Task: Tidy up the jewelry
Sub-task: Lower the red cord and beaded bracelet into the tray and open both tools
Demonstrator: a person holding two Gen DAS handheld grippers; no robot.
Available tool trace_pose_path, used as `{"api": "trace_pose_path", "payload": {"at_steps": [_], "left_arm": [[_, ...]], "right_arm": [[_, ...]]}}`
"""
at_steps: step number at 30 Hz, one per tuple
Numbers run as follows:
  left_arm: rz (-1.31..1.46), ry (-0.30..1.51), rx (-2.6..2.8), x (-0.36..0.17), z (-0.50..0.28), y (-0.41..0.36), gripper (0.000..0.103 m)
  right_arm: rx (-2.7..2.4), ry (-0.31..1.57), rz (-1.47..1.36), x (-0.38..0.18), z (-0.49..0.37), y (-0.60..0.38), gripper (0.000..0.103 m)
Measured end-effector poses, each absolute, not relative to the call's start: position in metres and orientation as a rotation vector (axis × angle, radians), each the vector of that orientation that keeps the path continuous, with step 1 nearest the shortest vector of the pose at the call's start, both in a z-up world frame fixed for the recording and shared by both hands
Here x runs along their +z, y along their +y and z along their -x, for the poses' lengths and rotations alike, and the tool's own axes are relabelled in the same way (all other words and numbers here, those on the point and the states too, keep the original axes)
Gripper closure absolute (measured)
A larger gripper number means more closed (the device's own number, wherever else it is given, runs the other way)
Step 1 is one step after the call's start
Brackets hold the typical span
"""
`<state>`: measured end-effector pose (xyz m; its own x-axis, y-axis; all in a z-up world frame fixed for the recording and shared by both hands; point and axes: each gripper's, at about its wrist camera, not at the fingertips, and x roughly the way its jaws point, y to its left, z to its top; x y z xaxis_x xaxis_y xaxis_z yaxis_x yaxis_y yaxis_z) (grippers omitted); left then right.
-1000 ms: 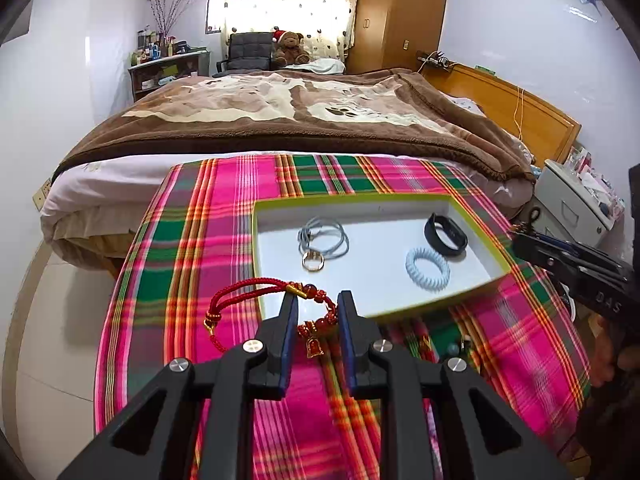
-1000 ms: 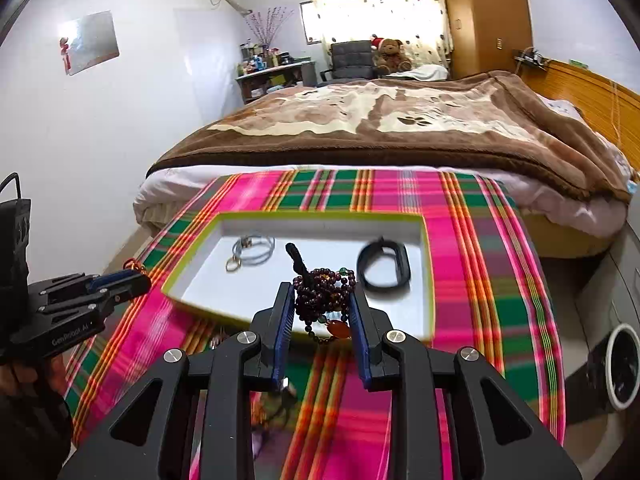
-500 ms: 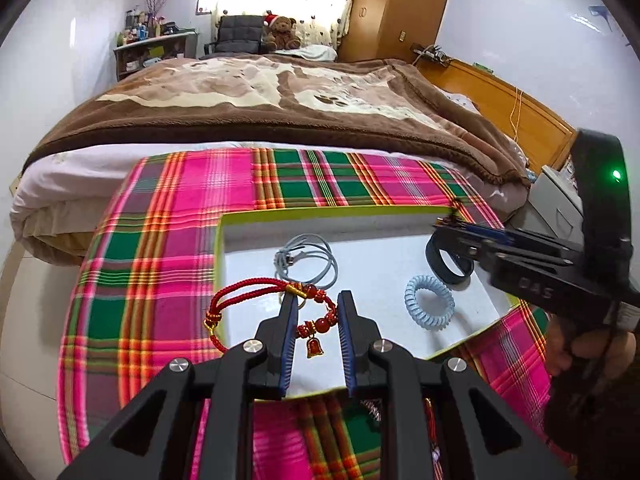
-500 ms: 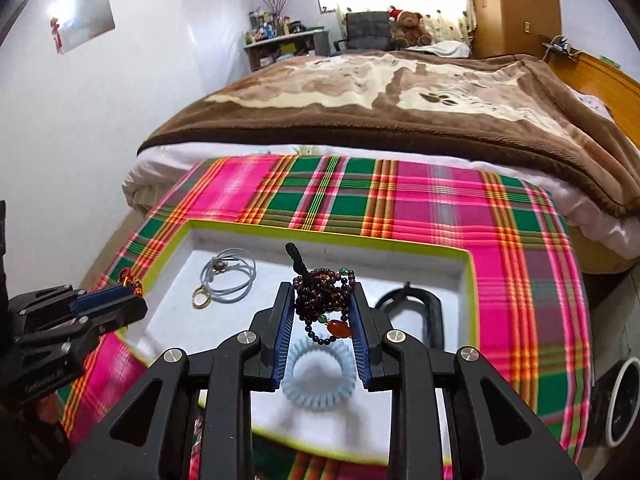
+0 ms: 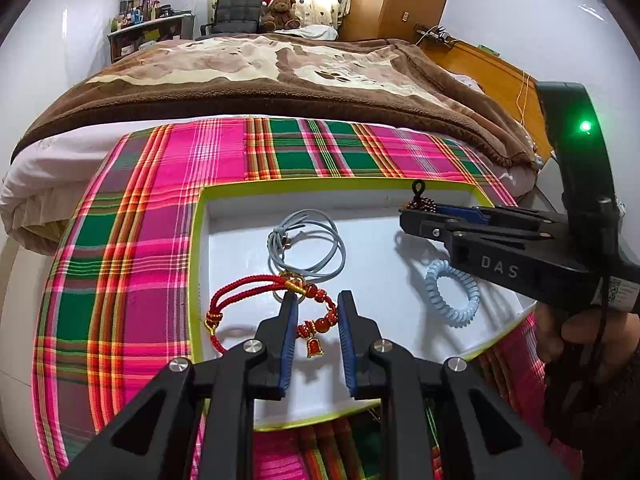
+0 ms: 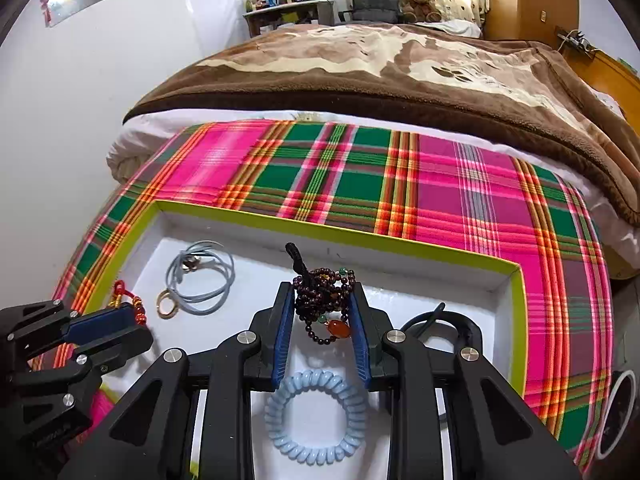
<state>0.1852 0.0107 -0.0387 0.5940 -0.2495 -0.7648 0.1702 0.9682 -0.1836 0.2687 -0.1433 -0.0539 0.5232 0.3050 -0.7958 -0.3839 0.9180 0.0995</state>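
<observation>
The left gripper (image 5: 318,320) was clamped on the red bead bracelet (image 5: 276,304), which hung over the white tray (image 5: 240,264). The right gripper (image 6: 322,320) was clamped on the dark bead bracelet (image 6: 324,292), with the blue coil band (image 6: 316,416) lying in the tray just below it.

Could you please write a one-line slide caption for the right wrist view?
Right gripper holds a dark beaded bracelet above a white, green-rimmed tray containing a pale blue coil hair tie.
</observation>
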Motion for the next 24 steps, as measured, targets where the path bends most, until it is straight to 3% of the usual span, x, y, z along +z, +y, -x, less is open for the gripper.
{"api": "trace_pose_path", "payload": {"at_steps": [15,19,21,24], "left_arm": [[0.097,0.932,-0.231,-0.046,-0.188,0.009,0.080],[0.105,0.928,-0.237,-0.044,-0.188,0.010,0.070],[0.105,0.925,-0.234,-0.043,-0.187,0.010,0.069],[0.106,0.919,-0.229,-0.040,-0.185,0.011,0.068]], "right_arm": [[0.388,0.959,0.140,-0.062,-0.273,-0.134,0.075],[0.389,0.955,0.146,-0.062,-0.272,-0.133,0.070],[0.386,0.947,0.147,-0.061,-0.270,-0.133,0.063],[0.387,0.936,0.137,-0.058,-0.268,-0.133,0.061]]}}
